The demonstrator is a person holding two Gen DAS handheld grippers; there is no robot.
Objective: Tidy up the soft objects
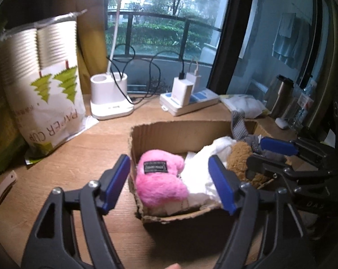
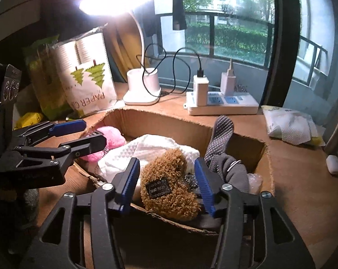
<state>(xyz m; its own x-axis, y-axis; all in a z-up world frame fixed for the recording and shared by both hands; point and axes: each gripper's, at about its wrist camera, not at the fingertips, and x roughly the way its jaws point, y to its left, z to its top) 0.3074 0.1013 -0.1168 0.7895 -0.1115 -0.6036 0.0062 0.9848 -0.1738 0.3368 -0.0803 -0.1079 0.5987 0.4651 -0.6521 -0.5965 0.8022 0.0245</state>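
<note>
In the cardboard box (image 2: 169,121), the brown plush (image 2: 169,188) lies between the right claw's (image 2: 169,186) parted, untouching jaws.

Wooden worktop (image 1: 83,157) shoved up against a big window (image 2: 231,29) with a dark railing and green hedges outside. A white desk lamp (image 2: 144,85) glares from above, daylight's pretty dim, and there's a power strip (image 2: 222,105) with chargers plugged in.

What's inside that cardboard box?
The cardboard box holds a pink plush, white cloth, brown plush and grey sock. Whatever lies beneath them is covered.
</note>
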